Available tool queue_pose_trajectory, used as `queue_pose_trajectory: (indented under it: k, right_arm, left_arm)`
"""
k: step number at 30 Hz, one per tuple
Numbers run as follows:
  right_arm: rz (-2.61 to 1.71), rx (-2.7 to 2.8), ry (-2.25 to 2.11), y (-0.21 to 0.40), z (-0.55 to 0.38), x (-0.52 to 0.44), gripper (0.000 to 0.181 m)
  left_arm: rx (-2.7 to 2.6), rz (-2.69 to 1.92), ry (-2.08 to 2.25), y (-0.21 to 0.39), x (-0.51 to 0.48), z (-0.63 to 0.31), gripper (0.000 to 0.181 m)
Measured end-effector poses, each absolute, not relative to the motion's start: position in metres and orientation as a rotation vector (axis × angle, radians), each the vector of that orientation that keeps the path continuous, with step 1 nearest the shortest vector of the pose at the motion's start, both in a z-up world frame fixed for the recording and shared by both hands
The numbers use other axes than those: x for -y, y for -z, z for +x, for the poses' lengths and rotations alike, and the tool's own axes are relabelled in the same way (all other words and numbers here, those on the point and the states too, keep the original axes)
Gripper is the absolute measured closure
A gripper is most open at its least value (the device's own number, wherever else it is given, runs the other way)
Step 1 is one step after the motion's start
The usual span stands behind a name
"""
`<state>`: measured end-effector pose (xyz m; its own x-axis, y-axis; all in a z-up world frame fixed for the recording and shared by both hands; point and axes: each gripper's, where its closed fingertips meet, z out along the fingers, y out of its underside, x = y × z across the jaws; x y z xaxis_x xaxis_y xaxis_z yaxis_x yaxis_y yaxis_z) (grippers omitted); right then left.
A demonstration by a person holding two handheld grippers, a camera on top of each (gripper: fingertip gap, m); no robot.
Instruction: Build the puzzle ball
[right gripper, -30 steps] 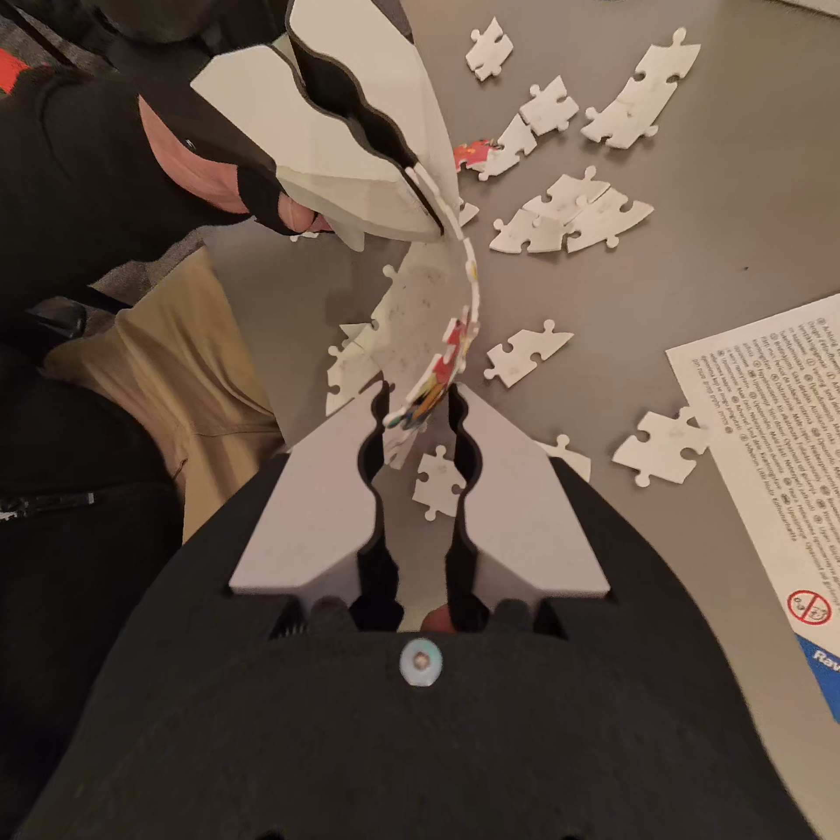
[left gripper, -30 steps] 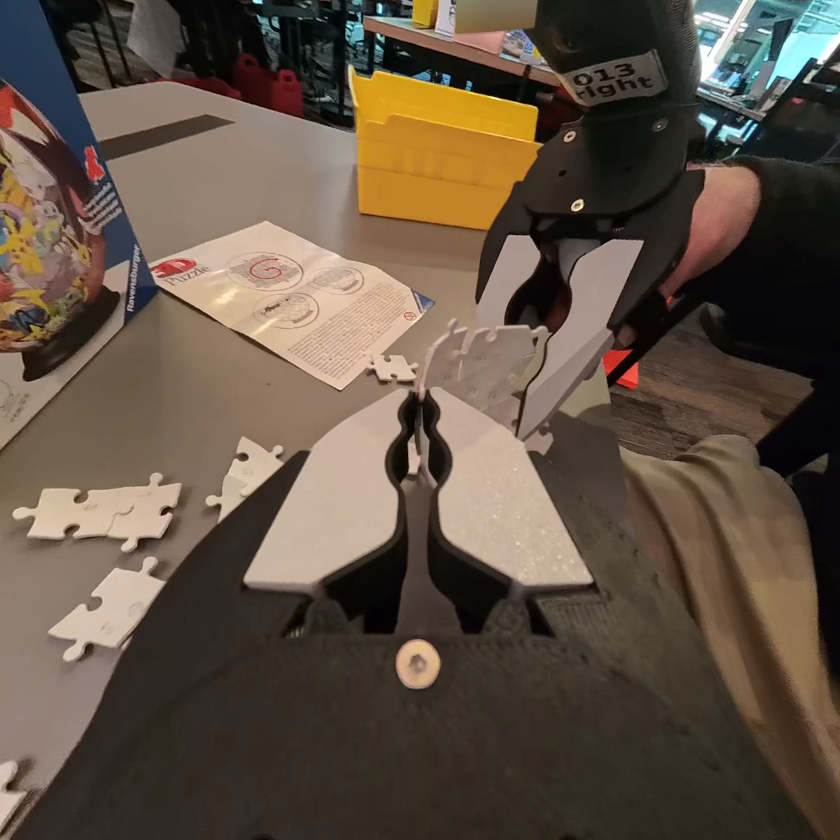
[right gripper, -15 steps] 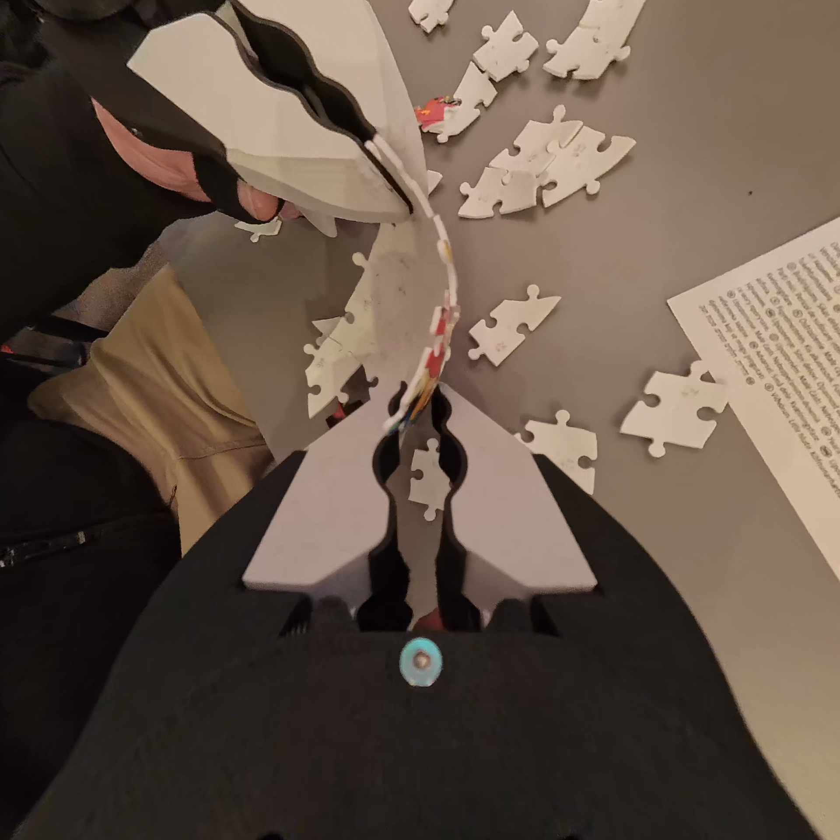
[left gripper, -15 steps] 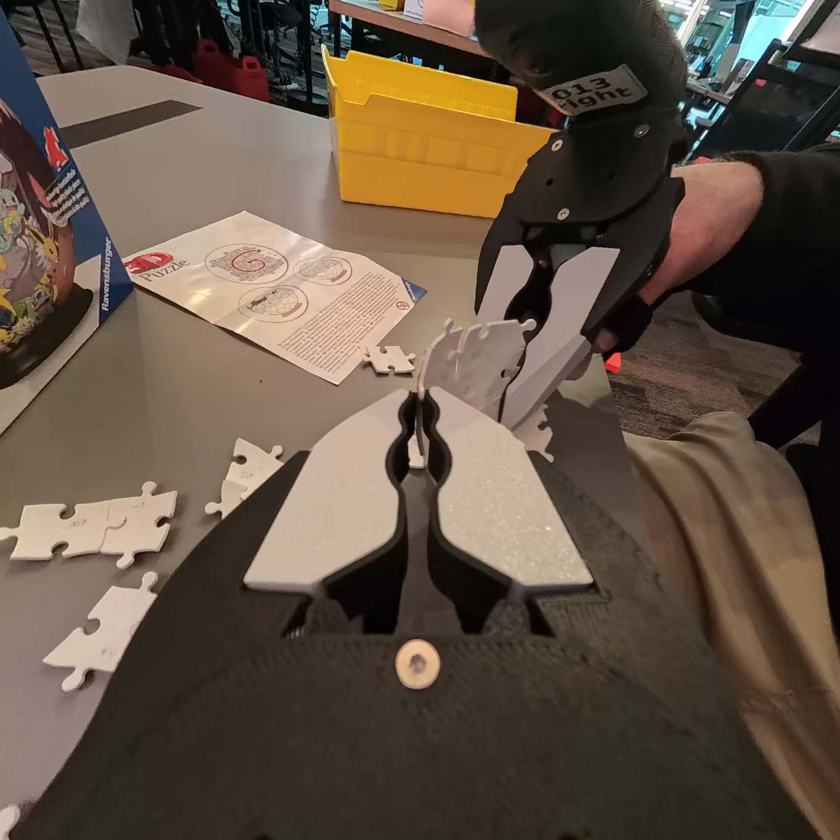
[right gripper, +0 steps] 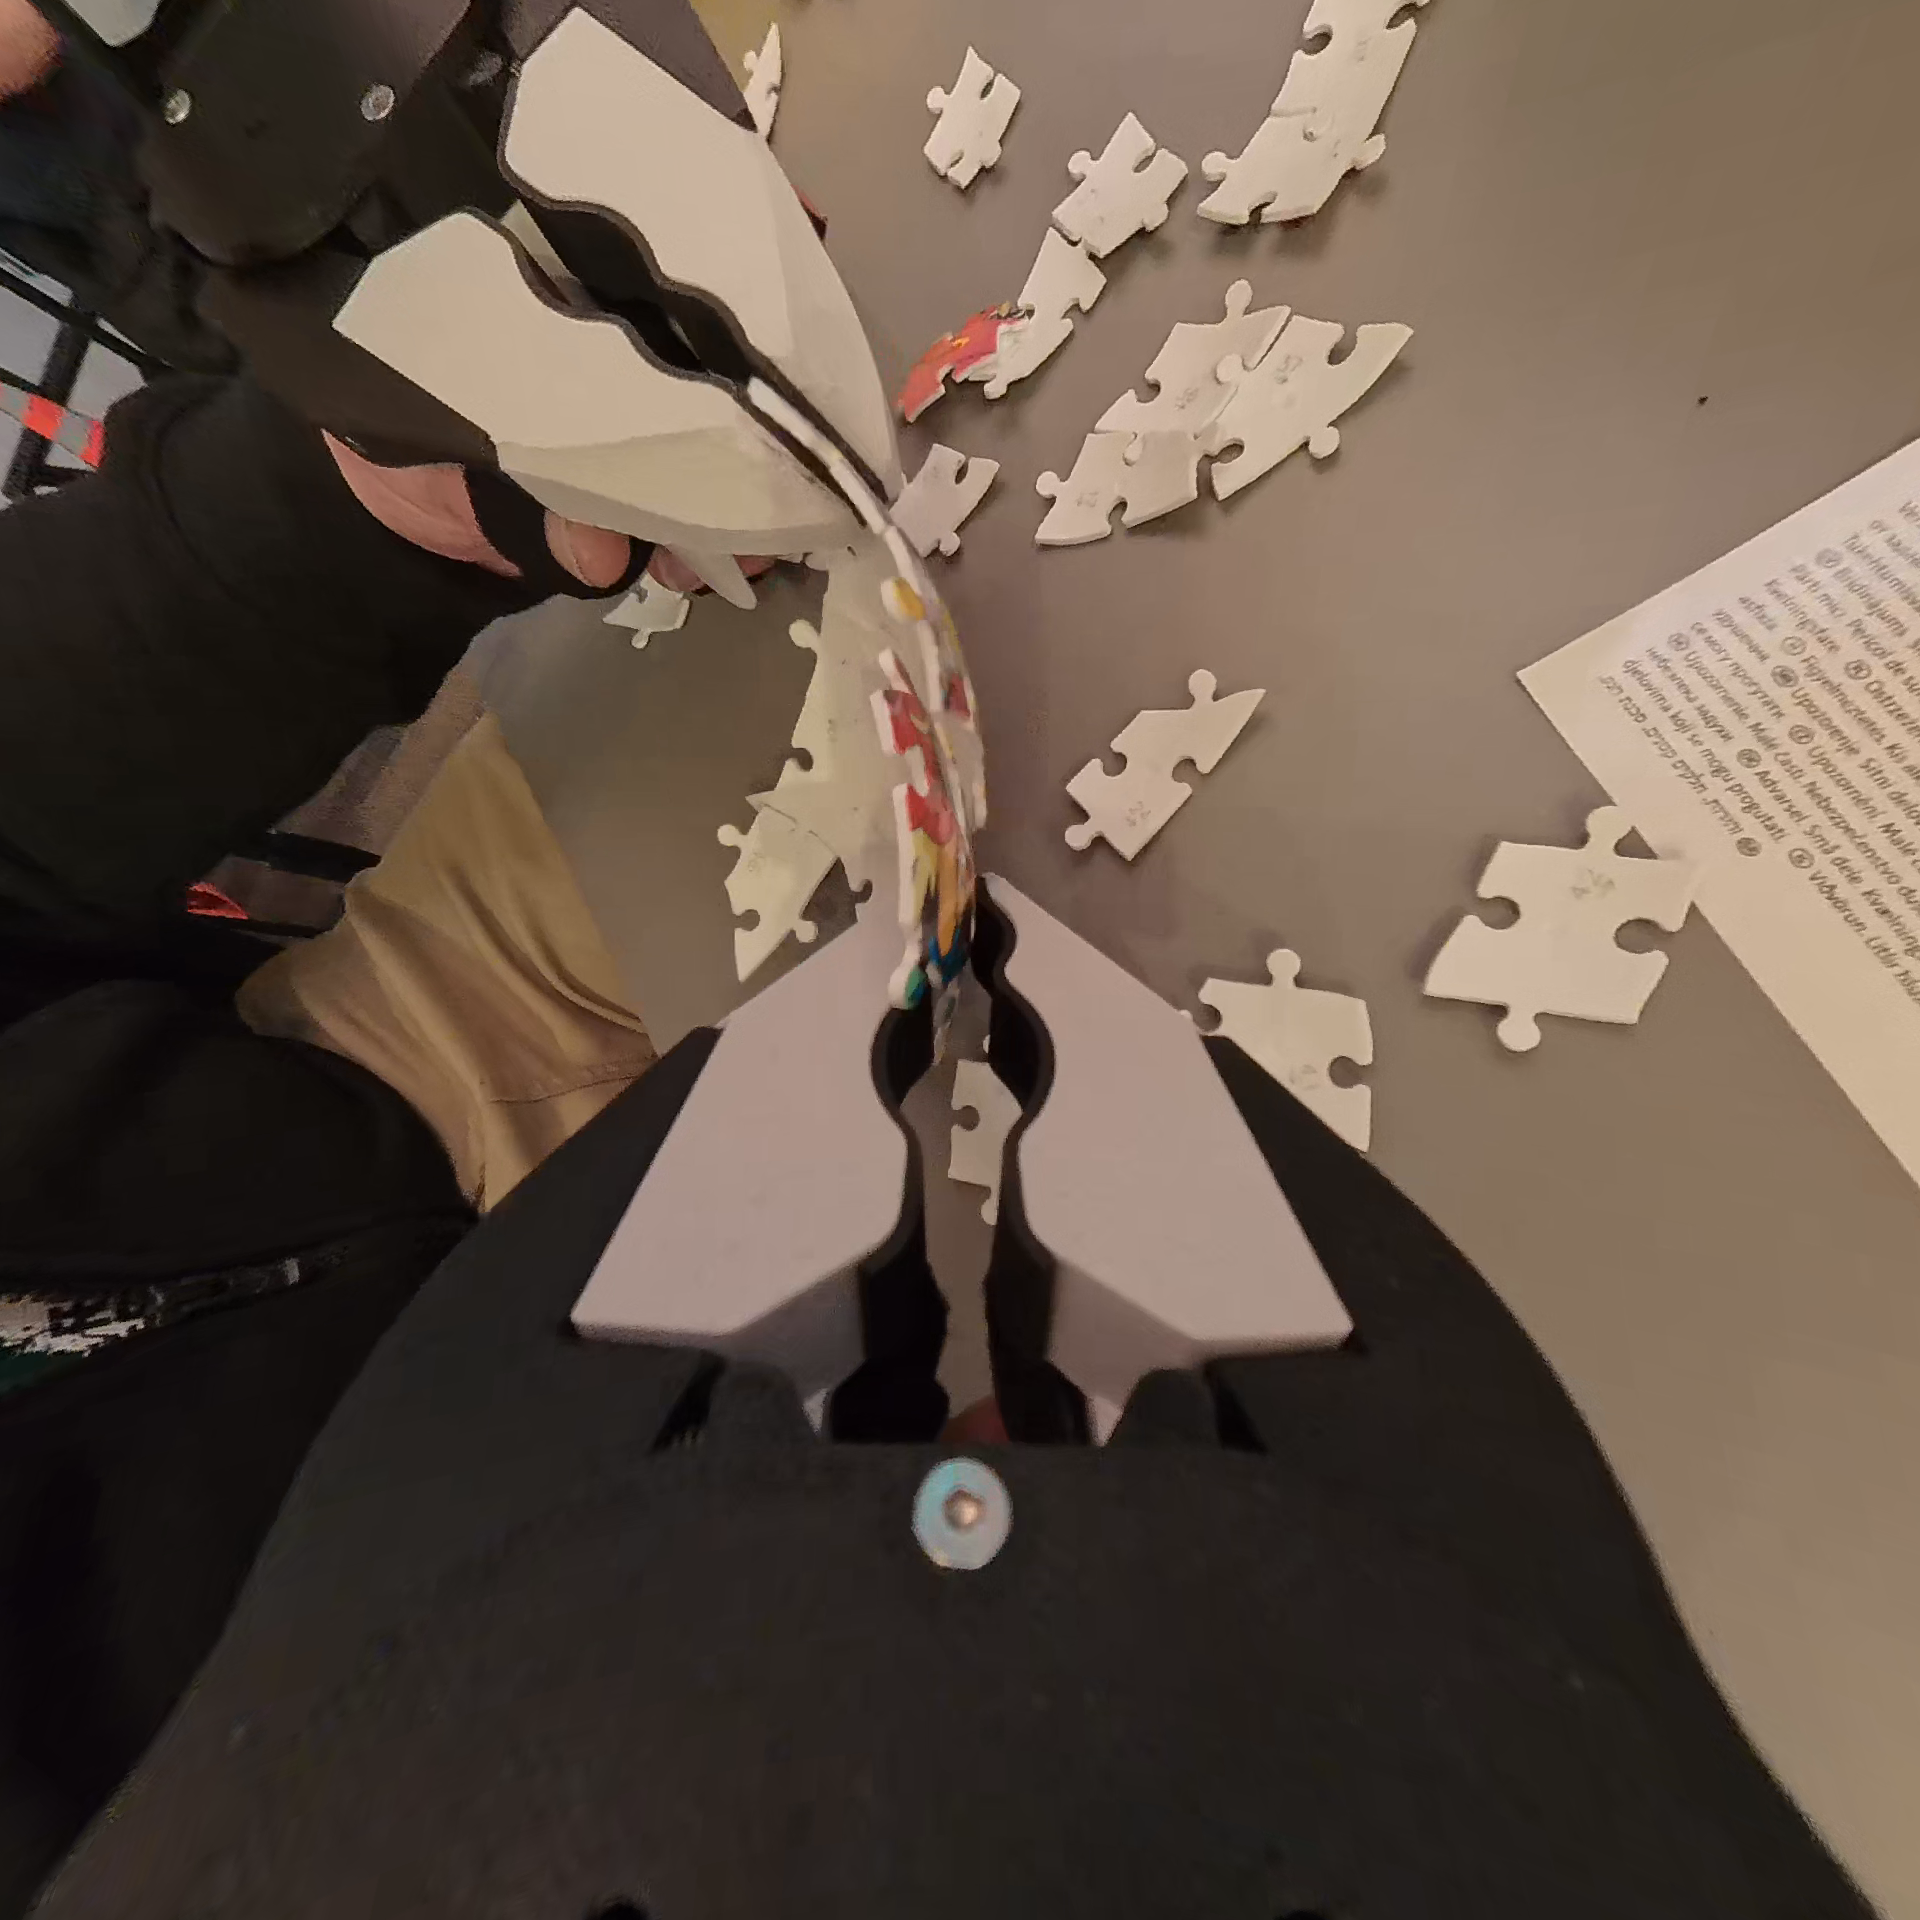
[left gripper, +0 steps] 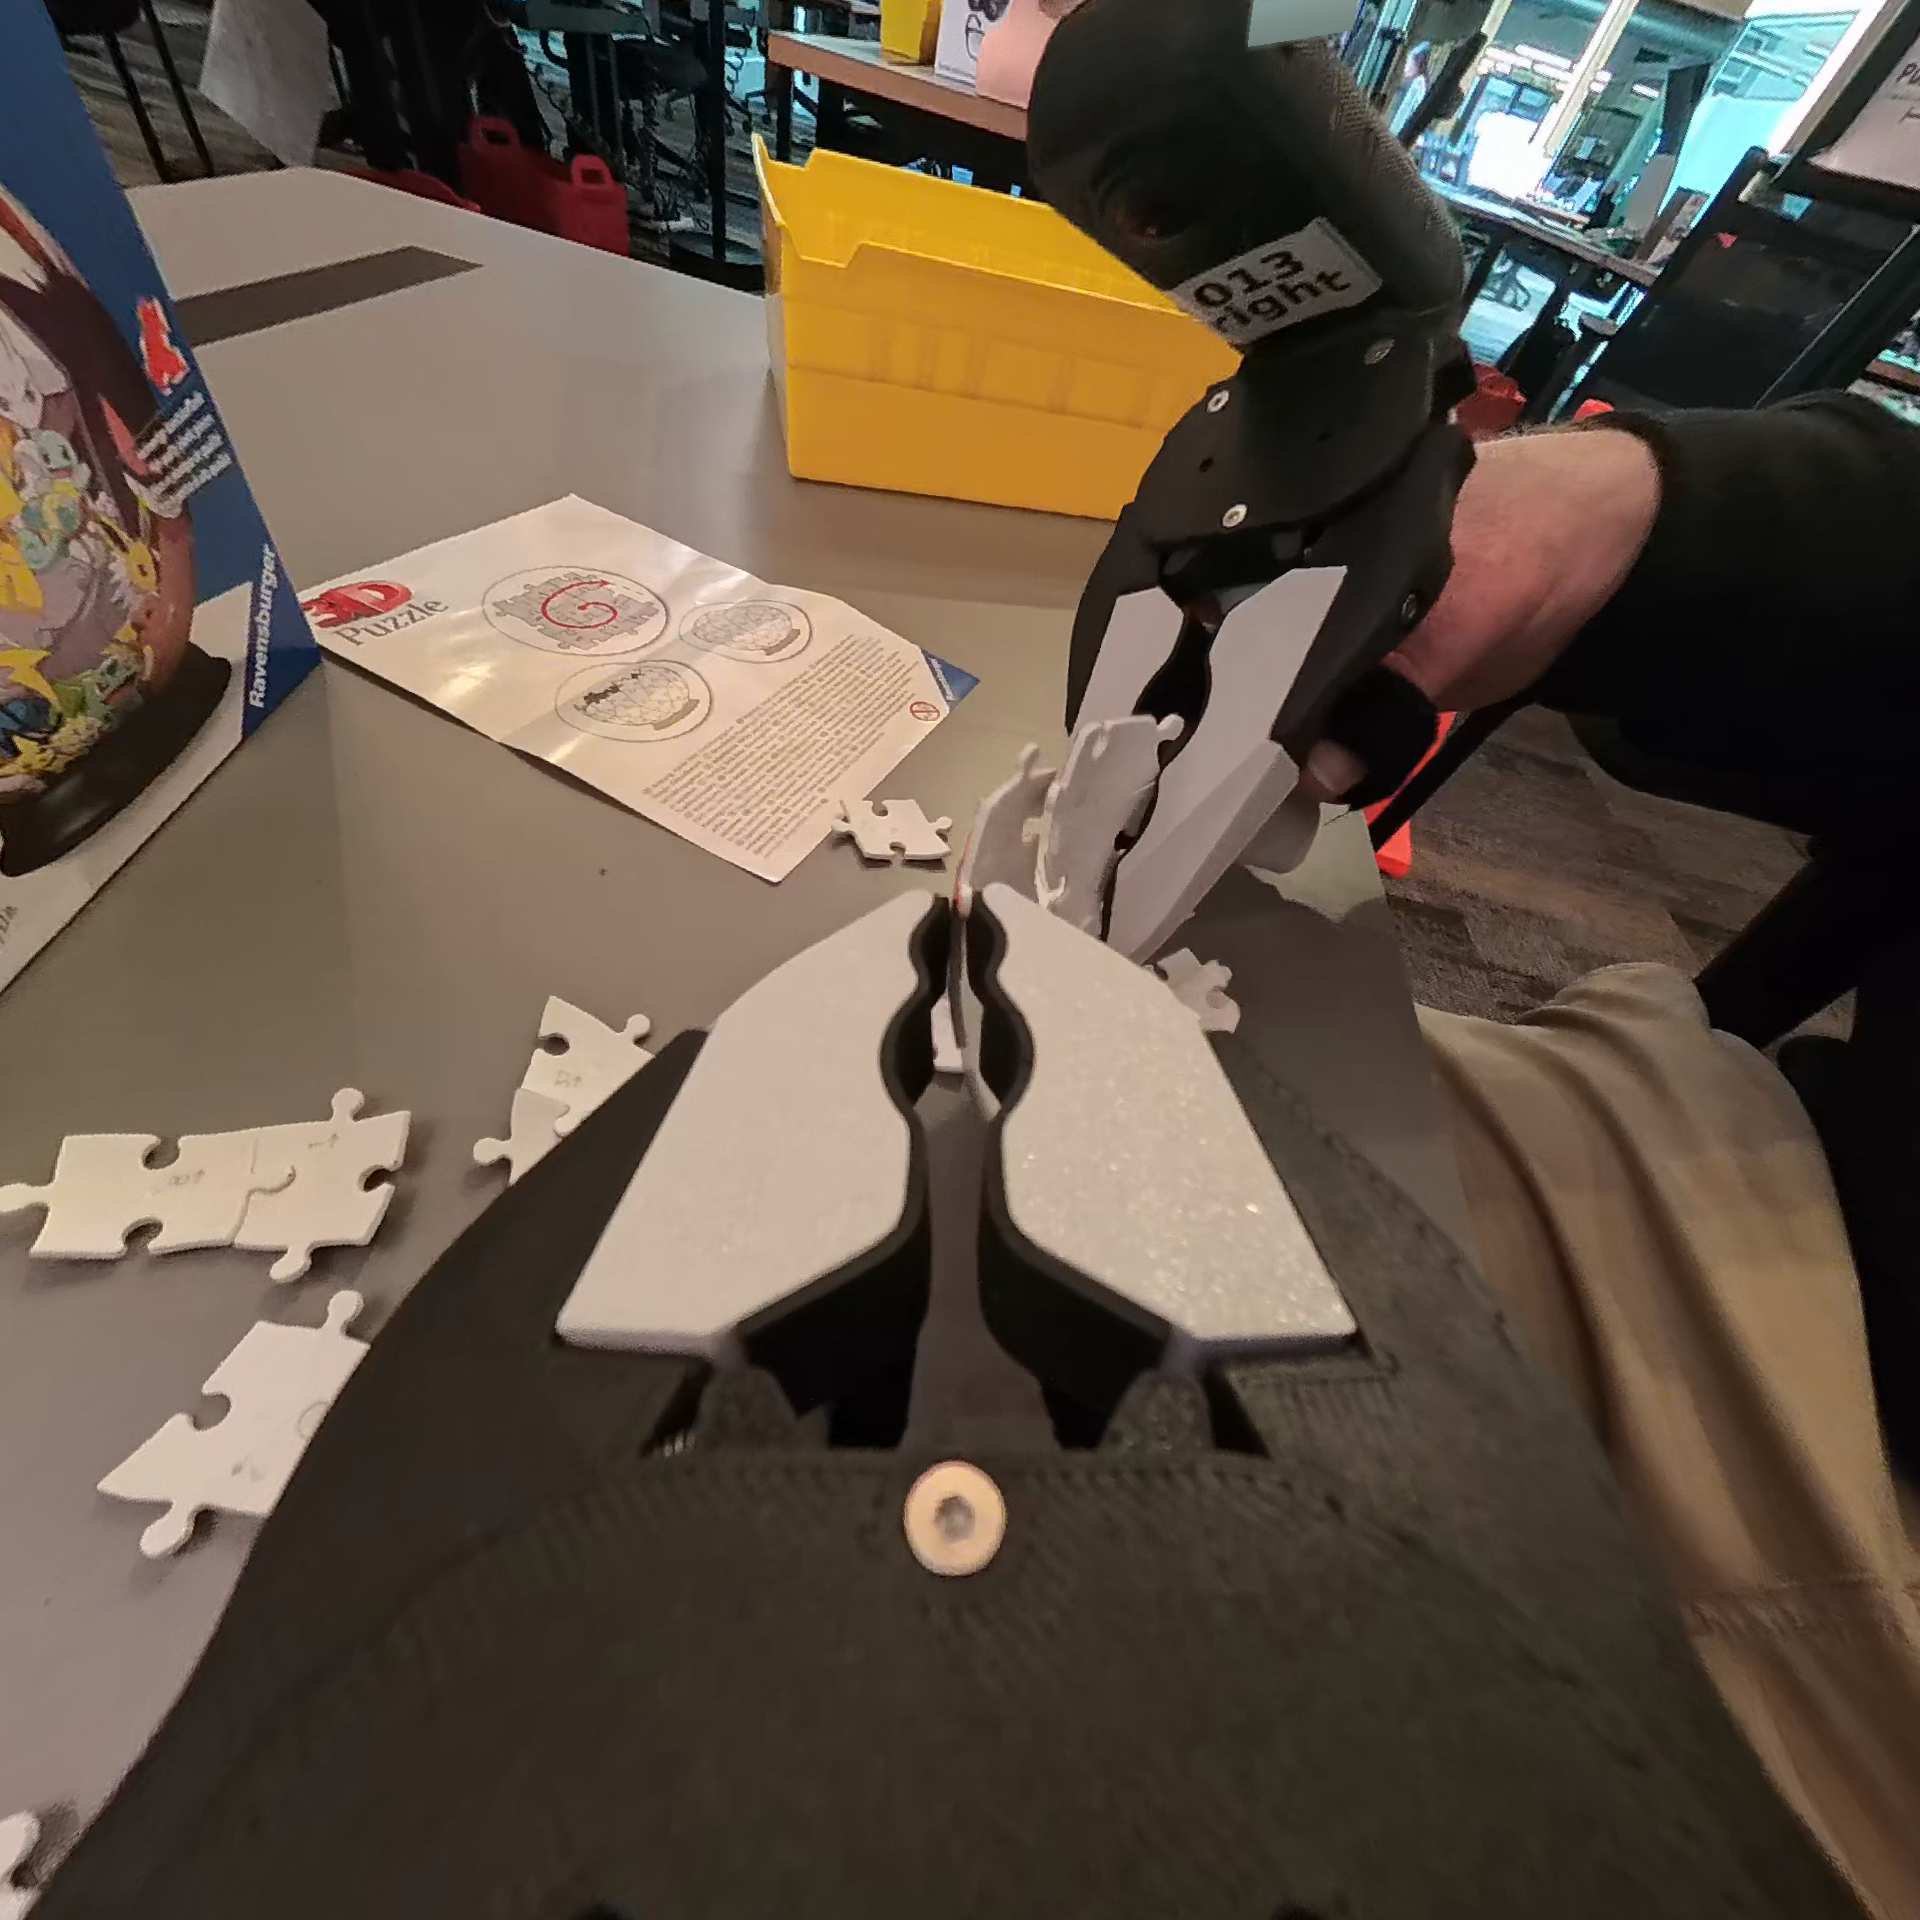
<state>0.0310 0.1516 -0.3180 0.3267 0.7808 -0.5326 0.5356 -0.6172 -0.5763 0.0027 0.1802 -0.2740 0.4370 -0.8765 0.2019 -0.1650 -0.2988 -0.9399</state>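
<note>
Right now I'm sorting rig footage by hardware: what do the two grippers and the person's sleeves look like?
Both the left gripper and right gripper have black textured shells, pale grey wedge fingers with wavy black pads, and a silver screw. The right carries a white label. Sleeves are black, with fingerless black gloves.

grey table [left gripper: 540,343] — yellow bin [left gripper: 966,374] at far edge | dark patterned floor [left gripper: 1538,894] | bright windows [left gripper: 1704,114] behind

Loose pieces [right gripper: 1164,774] left of leaflet [right gripper: 1766,727]

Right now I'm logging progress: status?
Left gripper and right gripper both shut on curved puzzle strip. Loose pieces below. Nothing blocking.
</note>
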Motion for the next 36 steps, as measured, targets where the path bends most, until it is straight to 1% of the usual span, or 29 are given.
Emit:
queue_pose_trajectory:
  k: [7,8,9,10,12,13,16,17,19,21,23,25,27,30,32,35,36]
  right_arm:
    - [-2.305,1.142,-1.165,0.314,0.042,-0.163,0.180]
    - [-2.323,1.128,-1.156,0.317,0.043,-0.166,0.169]
    - [-2.346,1.150,-1.124,0.321,0.046,-0.168,0.150]
    - [-2.335,1.174,-1.094,0.317,0.049,-0.170,0.146]
    - [-2.276,1.143,-1.067,0.294,0.056,-0.182,0.138]
    - [-2.228,1.096,-1.041,0.278,0.061,-0.193,0.132]
    - [-2.021,0.916,-1.047,0.215,0.080,-0.220,0.126]
    - [-1.941,0.856,-1.035,0.191,0.090,-0.228,0.122]
    - [-1.800,0.778,-1.015,0.149,0.111,-0.238,0.122]
    - [-1.782,0.793,-1.003,0.134,0.125,-0.238,0.120]
    - [-1.816,0.818,-0.930,0.142,0.133,-0.242,0.118]
    - [-1.850,0.820,-0.944,0.159,0.130,-0.241,0.118]
    - [-1.914,0.834,-0.985,0.184,0.119,-0.237,0.120]
    - [-2.007,0.936,-0.989,0.219,0.100,-0.226,0.122]
    - [-2.054,1.026,-0.977,0.241,0.085,-0.217,0.128]
    - [-2.166,1.222,-0.748,0.290,0.079,-0.210,0.131]
    - [-2.206,1.277,-0.682,0.306,0.079,-0.208,0.131]
  left_arm:
    - [-0.859,-1.790,0.919,0.276,-0.185,-0.008,0.179]
    - [-0.866,-1.805,0.913,0.279,-0.185,-0.009,0.178]
    - [-0.858,-1.801,0.918,0.277,-0.185,-0.009,0.175]
    - [-0.835,-1.796,0.935,0.273,-0.186,-0.011,0.170]
    - [-0.811,-1.804,0.938,0.266,-0.190,-0.017,0.151]
    - [-0.798,-1.798,0.918,0.259,-0.192,-0.022,0.147]
    - [-0.716,-1.711,0.874,0.212,-0.198,-0.040,0.121]
    - [-0.695,-1.662,0.830,0.190,-0.198,-0.049,0.120]
    - [-0.672,-1.581,0.744,0.150,-0.194,-0.067,0.121]
    - [-0.682,-1.558,0.674,0.127,-0.185,-0.080,0.121]
    - [-0.678,-1.580,0.625,0.122,-0.179,-0.090,0.120]
    - [-0.675,-1.630,0.609,0.135,-0.171,-0.095,0.119]
    - [-0.694,-1.729,0.581,0.165,-0.164,-0.099,0.116]
    - [-0.717,-1.856,0.531,0.212,-0.153,-0.103,0.120]
    - [-0.743,-1.905,0.549,0.231,-0.149,-0.092,0.123]
    - [-0.826,-1.990,0.506,0.259,-0.152,-0.071,0.123]
    - [-0.860,-2.053,0.475,0.274,-0.154,-0.066,0.120]
